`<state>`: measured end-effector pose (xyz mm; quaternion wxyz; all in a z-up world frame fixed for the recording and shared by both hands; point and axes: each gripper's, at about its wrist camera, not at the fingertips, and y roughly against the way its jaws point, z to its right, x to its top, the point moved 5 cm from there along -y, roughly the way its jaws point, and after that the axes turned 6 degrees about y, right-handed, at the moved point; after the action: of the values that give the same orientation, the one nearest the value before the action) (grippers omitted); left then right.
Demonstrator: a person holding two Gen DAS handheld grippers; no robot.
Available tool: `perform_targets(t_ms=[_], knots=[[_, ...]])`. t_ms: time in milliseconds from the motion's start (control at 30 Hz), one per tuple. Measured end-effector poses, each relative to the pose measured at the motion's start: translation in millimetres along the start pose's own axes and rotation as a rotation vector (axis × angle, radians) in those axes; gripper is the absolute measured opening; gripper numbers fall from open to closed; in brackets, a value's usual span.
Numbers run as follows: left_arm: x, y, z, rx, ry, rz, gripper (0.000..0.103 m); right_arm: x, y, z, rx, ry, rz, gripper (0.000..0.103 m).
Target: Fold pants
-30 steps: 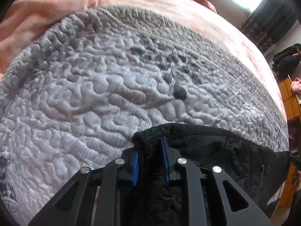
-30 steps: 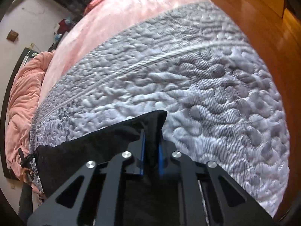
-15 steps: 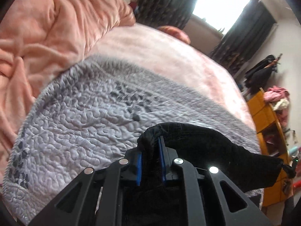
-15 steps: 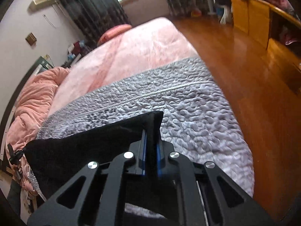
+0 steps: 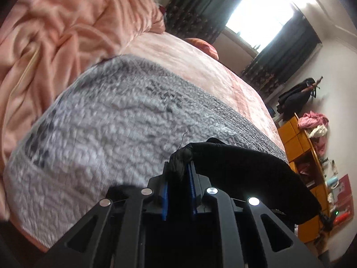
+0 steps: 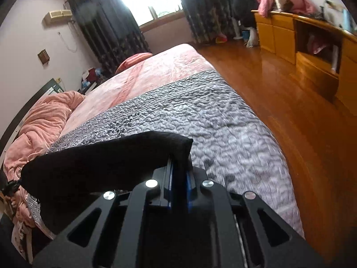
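While no readable writing is being shown, one pair of black pants (image 5: 245,167) is being held above the grey quilt (image 5: 100,134), clenched by left tongs (image 5: 178,172) and right tongs (image 6: 178,167)

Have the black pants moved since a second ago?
Yes. The black pants, clamped in both tongs, rose away from the grey quilt, which now looks farther below.
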<state>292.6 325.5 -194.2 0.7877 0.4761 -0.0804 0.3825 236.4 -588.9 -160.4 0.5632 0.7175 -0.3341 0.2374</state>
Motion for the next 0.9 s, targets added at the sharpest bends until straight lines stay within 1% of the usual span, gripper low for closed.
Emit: perform_targets(t_ms=[133, 267, 300, 367, 400, 500, 533, 567, 600, 633, 667, 700, 733, 767, 833, 900], knots=[[-28, 7, -24, 0.023, 0.014, -0.010, 0.016, -29, 20, -3, -0.048, -0.007, 0.030, 0.011], [-55, 10, -47, 0.025, 0.056, -0.024, 0.020, -62, 32, -1, -0.072, -0.046, 0.028, 0.014], [-60, 9, -51, 0.031, 0.061, -0.027, 0.020, -69, 33, 0, -0.075, -0.061, 0.024, 0.015], [-72, 7, -61, 0.045, 0.072, -0.036, 0.021, -89, 35, 1, -0.089, -0.081, 0.014, 0.020], [-79, 5, -66, 0.053, 0.075, -0.045, 0.022, -97, 35, 1, -0.093, -0.089, 0.002, 0.021], [-96, -1, -75, 0.096, 0.052, -0.085, 0.026, -121, 32, -1, -0.103, -0.098, -0.036, 0.024], [-102, -3, -77, 0.114, 0.045, -0.102, 0.028, -131, 29, -2, -0.110, -0.107, -0.066, 0.030], [-109, -8, -82, 0.150, 0.037, -0.125, 0.030, -140, 26, -1, -0.123, -0.116, -0.089, 0.039], [-114, -10, -86, 0.179, 0.031, -0.138, 0.031, -146, 25, -1, -0.128, -0.124, -0.102, 0.043], [-119, -12, -92, 0.219, 0.031, -0.147, 0.034, -156, 24, 1, -0.146, -0.142, -0.123, 0.054], [-124, -13, -99, 0.257, 0.042, -0.153, 0.046, -165, 22, 4, -0.169, -0.165, -0.149, 0.064], [-128, -12, -110, 0.314, 0.064, -0.158, 0.053, -173, 22, 7, -0.182, -0.188, -0.167, 0.066], [-130, -10, -118, 0.353, 0.083, -0.157, 0.065, -183, 22, 12, -0.204, -0.223, -0.192, 0.069], [-132, -7, -126, 0.375, 0.103, -0.153, 0.070, -188, 22, 15, -0.211, -0.239, -0.206, 0.070], [-137, 3, -145, 0.412, 0.166, -0.143, 0.070, -202, 24, 21, -0.215, -0.291, -0.238, 0.073], [-139, 14, -159, 0.439, 0.228, -0.127, 0.072, -217, 30, 27, -0.205, -0.360, -0.253, 0.073]])
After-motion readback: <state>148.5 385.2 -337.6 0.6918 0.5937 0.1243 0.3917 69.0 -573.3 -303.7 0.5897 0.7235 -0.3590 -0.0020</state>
